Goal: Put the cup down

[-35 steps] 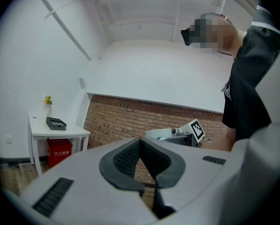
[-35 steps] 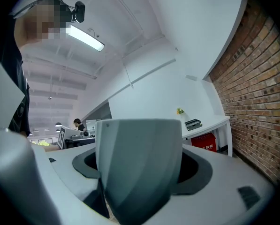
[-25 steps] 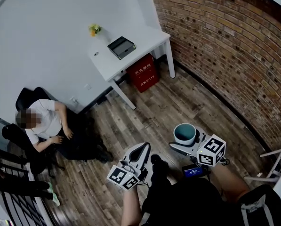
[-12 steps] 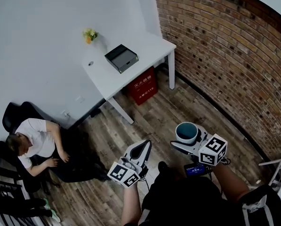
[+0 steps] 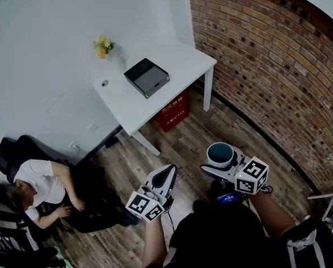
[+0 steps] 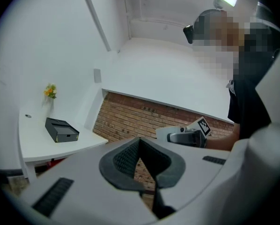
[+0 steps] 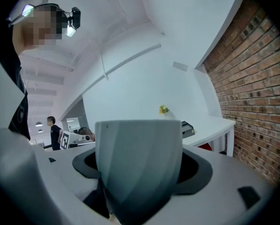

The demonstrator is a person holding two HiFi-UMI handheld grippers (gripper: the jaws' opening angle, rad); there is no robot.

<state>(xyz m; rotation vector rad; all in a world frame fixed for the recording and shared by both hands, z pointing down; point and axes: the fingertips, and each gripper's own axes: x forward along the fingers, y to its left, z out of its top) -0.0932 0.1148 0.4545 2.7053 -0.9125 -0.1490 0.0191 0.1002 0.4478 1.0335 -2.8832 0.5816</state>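
1. Head view: my right gripper (image 5: 222, 165) clasps the cup (image 5: 218, 151) upright over the floor, well short of the white table (image 5: 184, 61). I judge I'm mid-carry; next I must reach its near corner. Both forearms sit tucked low.
2. Left gripper view: my left gripper (image 6: 142, 164) is pinched together on nothing.
3. Right gripper view: the jaws squeeze the cup's sides; its base is hidden, probably unsupported.

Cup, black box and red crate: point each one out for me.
cup (image 5: 220, 155), head view, on its teal inside.
black box (image 5: 147, 77), head view, on its top face.
red crate (image 5: 173, 111), head view, on its lettered side.
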